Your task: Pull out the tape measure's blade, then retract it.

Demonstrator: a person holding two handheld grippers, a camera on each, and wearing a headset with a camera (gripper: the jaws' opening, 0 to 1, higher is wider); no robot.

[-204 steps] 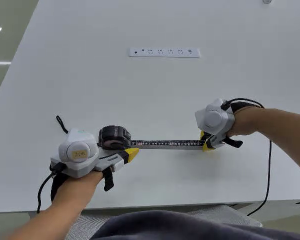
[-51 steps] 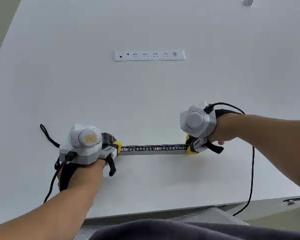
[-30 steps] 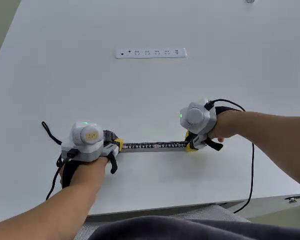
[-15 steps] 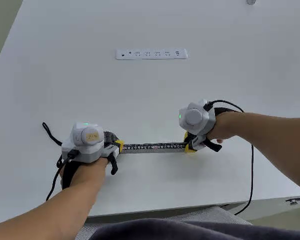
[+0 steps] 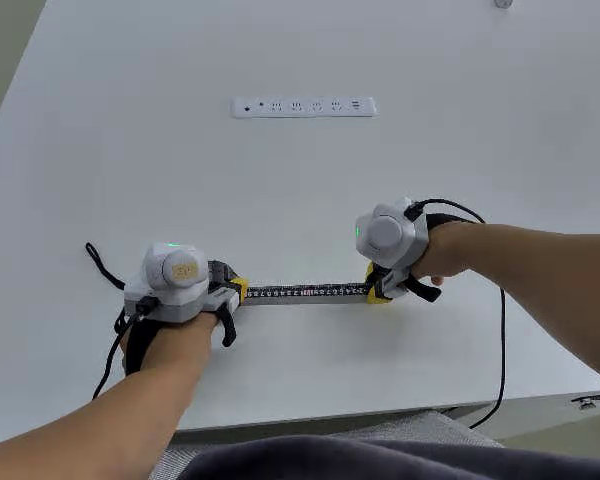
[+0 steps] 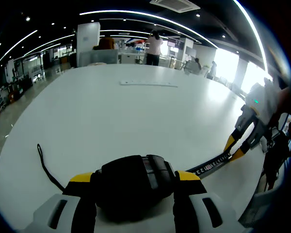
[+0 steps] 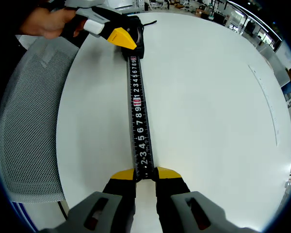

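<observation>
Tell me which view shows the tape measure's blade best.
Right gripper view: the blade runs up the frame, numerals readable. Head view shows a thin, distant strip; left gripper view, a short angled stretch beyond the case.

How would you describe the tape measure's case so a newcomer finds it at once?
On the white workbench, look toward the front edge, well short of the power strip. The tape measure's case sits clamped between the jaws of the left gripper. It is a rounded black body trailing a thin black strap, and the numbered blade runs from it to the right gripper.
</observation>
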